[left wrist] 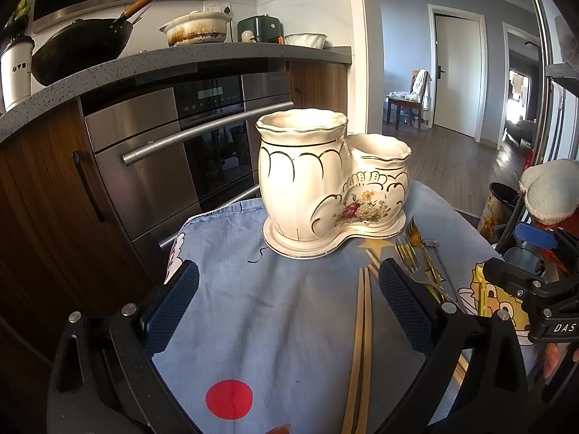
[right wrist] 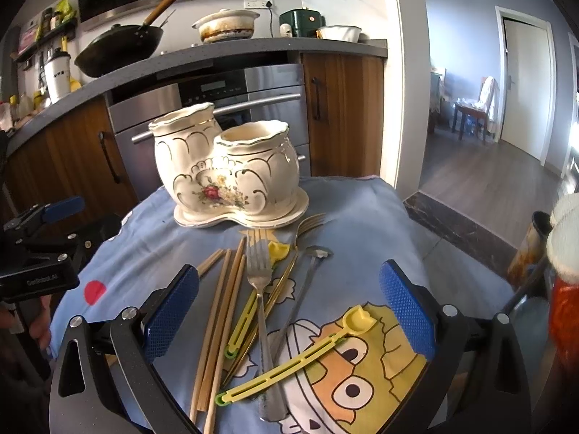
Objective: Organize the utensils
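Observation:
A cream ceramic holder [left wrist: 325, 181] [right wrist: 228, 170] with two pots and a flower print stands on a blue cartoon cloth [left wrist: 271, 307] [right wrist: 362, 224]. In front of it lie several wooden chopsticks [right wrist: 220, 311] [left wrist: 362, 343], a steel fork [right wrist: 262, 289], a gold fork [right wrist: 289, 264] [left wrist: 407, 253], a small steel spoon [right wrist: 307, 282] and two yellow plastic spoons [right wrist: 300, 354]. My right gripper [right wrist: 289, 311] hovers open over this pile with nothing between its blue pads. My left gripper [left wrist: 289, 303] is open above bare cloth, just left of the chopsticks.
Behind the table are an oven [left wrist: 173, 144], wooden cabinets [right wrist: 343, 108] and a counter with a wok [left wrist: 83, 47] and a pot [right wrist: 226, 25]. A dark tin [left wrist: 501, 209] and an orange and white object [left wrist: 550, 195] stand at the right edge.

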`<state>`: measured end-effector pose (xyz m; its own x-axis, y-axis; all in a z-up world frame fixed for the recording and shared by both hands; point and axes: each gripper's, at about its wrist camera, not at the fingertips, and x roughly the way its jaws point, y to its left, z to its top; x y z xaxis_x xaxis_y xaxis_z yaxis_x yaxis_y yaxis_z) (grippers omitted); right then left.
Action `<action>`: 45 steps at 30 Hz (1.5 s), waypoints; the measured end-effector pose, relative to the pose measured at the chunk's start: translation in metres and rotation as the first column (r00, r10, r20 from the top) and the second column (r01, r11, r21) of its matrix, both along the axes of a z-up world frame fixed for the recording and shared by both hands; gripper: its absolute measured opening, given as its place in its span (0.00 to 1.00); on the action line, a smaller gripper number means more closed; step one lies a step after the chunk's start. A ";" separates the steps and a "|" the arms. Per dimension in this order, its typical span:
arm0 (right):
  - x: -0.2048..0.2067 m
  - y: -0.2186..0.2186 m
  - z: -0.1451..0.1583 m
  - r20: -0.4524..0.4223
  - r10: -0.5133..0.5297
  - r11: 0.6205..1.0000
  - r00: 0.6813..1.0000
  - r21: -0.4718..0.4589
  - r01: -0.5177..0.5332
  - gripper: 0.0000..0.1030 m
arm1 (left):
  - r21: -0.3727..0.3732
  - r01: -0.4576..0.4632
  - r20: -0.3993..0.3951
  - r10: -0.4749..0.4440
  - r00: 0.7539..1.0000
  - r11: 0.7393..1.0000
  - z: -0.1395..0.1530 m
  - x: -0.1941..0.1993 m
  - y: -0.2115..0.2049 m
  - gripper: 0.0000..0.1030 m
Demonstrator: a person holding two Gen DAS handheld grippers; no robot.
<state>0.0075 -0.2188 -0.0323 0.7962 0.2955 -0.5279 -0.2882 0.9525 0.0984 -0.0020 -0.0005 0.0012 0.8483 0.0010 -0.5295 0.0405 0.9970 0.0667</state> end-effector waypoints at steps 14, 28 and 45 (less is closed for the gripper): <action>0.001 -0.001 -0.002 -0.002 -0.002 1.000 1.000 0.002 0.002 0.96 | 0.001 -0.003 -0.007 0.003 1.000 1.000 -0.003 0.001 0.001 0.95; 0.002 -0.002 -0.005 -0.010 -0.005 1.000 1.000 0.003 0.005 0.96 | 0.003 -0.006 -0.008 0.006 1.000 1.000 -0.005 0.002 0.001 0.95; 0.003 -0.003 -0.005 -0.011 -0.001 1.000 1.000 0.006 0.002 0.96 | 0.009 0.007 -0.013 -0.007 1.000 1.000 -0.004 0.002 -0.002 0.95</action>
<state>0.0103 -0.2213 -0.0371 0.7910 0.2974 -0.5346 -0.2857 0.9523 0.1069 0.0002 -0.0028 -0.0023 0.8414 -0.0002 -0.5405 0.0483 0.9960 0.0748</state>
